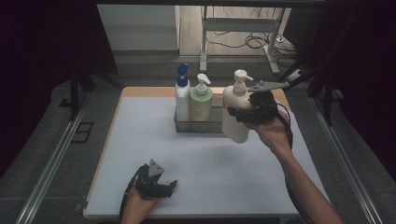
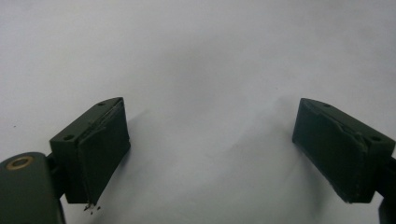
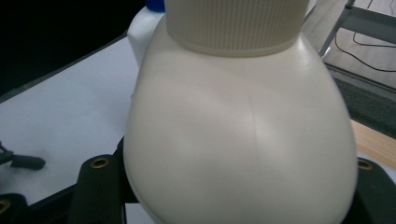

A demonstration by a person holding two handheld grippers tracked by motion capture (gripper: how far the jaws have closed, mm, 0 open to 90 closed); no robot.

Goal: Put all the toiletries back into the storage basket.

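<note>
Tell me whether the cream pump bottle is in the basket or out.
Out: the right tongs hold the cream bottle in the air beside the basket.

Black two-jaw tool (image 2: 212,154) with brass screws, grey plate.

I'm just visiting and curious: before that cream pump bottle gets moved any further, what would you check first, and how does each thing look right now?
1. Grip: the right gripper is closed on the cream bottle, its body between the jaws. Ok.
2. Bottle off the table: it looks lifted and tilted beside the basket. Ok.
3. Room in the basket: the blue-capped bottle and the green bottle stand in its left part; space at the right end. Cannot tell.
4. Pump head free of the neighbours: apart from the green bottle's pump. Ok.
5. Left gripper: open, resting near the table's front edge, out of the way. Ok.
</note>
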